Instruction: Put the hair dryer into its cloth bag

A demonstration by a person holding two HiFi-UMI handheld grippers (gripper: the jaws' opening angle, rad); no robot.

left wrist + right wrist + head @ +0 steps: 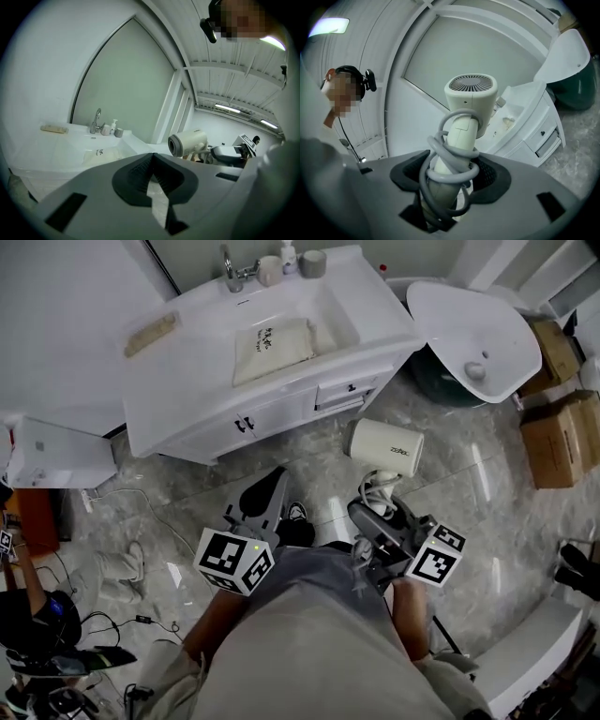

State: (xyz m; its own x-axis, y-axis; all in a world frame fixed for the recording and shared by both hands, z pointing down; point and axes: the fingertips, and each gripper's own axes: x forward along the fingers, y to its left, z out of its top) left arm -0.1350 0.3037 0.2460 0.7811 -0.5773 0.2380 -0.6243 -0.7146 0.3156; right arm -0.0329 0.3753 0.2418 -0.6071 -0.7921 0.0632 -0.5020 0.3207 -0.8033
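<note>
A cream hair dryer (386, 450) with its grey cord wound round the handle is carried in the air in front of the vanity. My right gripper (367, 512) is shut on the handle (449, 164), with the barrel (470, 96) standing above the jaws. The cream cloth bag (272, 349) lies flat in the white sink basin (339, 307), ahead and to the left of the dryer. My left gripper (274, 486) is shut and empty, held level beside the right one, its jaws together (151, 169). From the left gripper view the dryer (187, 142) shows at the right, the bag (99, 153) in the basin.
A faucet (231, 270), cups and a bottle (289, 257) stand at the basin's back edge; a beige cloth (150, 332) lies on the counter's left. A loose white basin (478, 337) and cardboard boxes (562, 435) sit at the right. Cables and clutter lie on the floor at the left.
</note>
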